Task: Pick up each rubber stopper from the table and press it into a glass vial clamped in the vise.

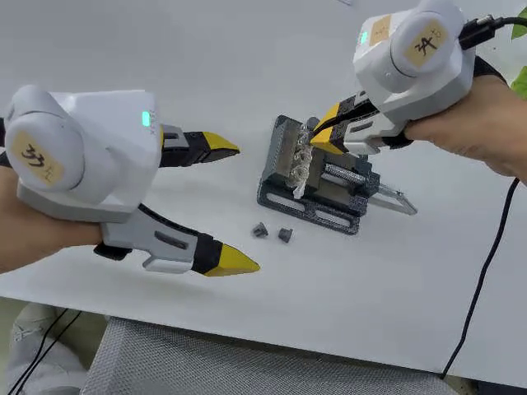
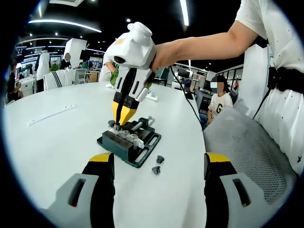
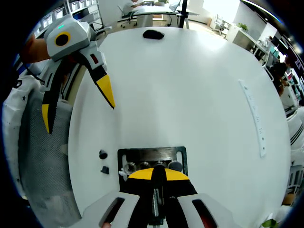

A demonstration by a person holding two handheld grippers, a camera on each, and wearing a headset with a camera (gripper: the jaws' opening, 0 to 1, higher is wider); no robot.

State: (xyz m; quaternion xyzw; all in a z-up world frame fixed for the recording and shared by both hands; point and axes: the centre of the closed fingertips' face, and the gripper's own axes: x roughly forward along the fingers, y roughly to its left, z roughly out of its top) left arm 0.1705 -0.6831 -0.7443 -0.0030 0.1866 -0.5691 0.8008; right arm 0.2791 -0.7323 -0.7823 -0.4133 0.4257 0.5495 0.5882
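Right now the left gripper [image 1: 229,206] sits at the left of the head view. Its two yellow-tipped jaws are spread wide apart, and it holds nothing. A tan sticker [image 1: 37,156] on its round white body has hand-written numbers that look like "33". The right gripper [image 1: 319,136] comes in from the upper right. Its own tan label [image 1: 426,41] looks like "34". Its jaws are pulled close together, with the tips pointing down at the row of glass vials [image 1: 303,160] in the middle of the frame. I cannot tell if a stopper is pinched between them. The vials stand side by side, clamped in the dark grey vise [image 1: 329,210], which sits on the white table [image 1: 206,66]. A small dark rubber stopper [image 1: 260,230] and a second stopper [image 1: 285,235] lie on the table just below the vise. They are near each other but not touching, to the right of the left gripper's lower jaw. A small green light [image 1: 146,119] glows on the left gripper's body.
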